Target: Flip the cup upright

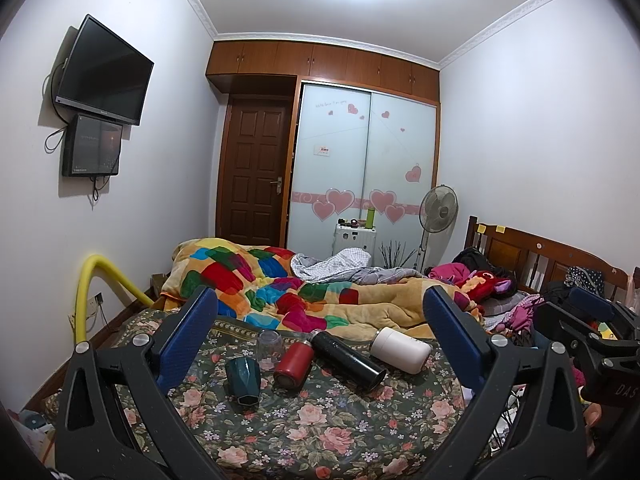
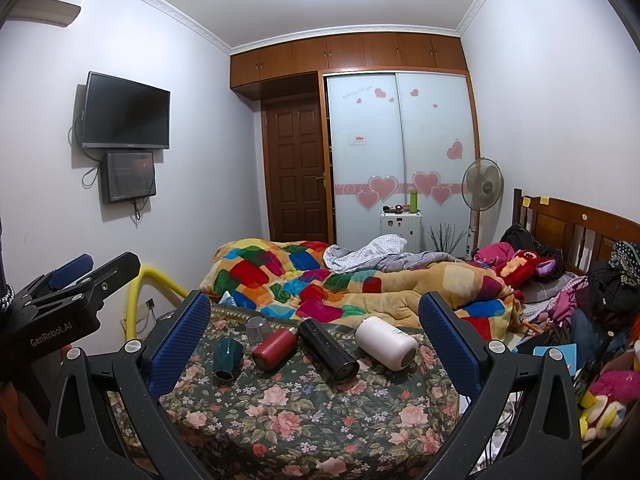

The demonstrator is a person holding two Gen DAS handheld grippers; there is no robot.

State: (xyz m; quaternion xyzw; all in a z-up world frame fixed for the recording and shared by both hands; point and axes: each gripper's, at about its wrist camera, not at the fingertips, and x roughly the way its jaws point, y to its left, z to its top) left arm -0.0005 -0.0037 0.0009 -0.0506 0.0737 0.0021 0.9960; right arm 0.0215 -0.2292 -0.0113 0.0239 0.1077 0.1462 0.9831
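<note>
Several cups lie on the floral bedspread (image 1: 320, 432). A dark green faceted cup (image 1: 243, 380) lies tipped, also in the right wrist view (image 2: 227, 361). A clear glass (image 1: 269, 345) stands mouth down behind it. A red flask (image 1: 293, 364), a black flask (image 1: 347, 360) and a white cup (image 1: 401, 349) lie on their sides. My left gripper (image 1: 320, 312) is open and empty, held back from the cups. My right gripper (image 2: 314, 314) is open and empty too, to the right of the left one.
A colourful patchwork quilt (image 1: 280, 280) is heaped behind the cups. Clothes and soft toys (image 2: 560, 280) pile up along the wooden headboard at right. A yellow padded rail (image 1: 100, 280) stands at the bed's left edge. A wardrobe, door and fan stand at the far wall.
</note>
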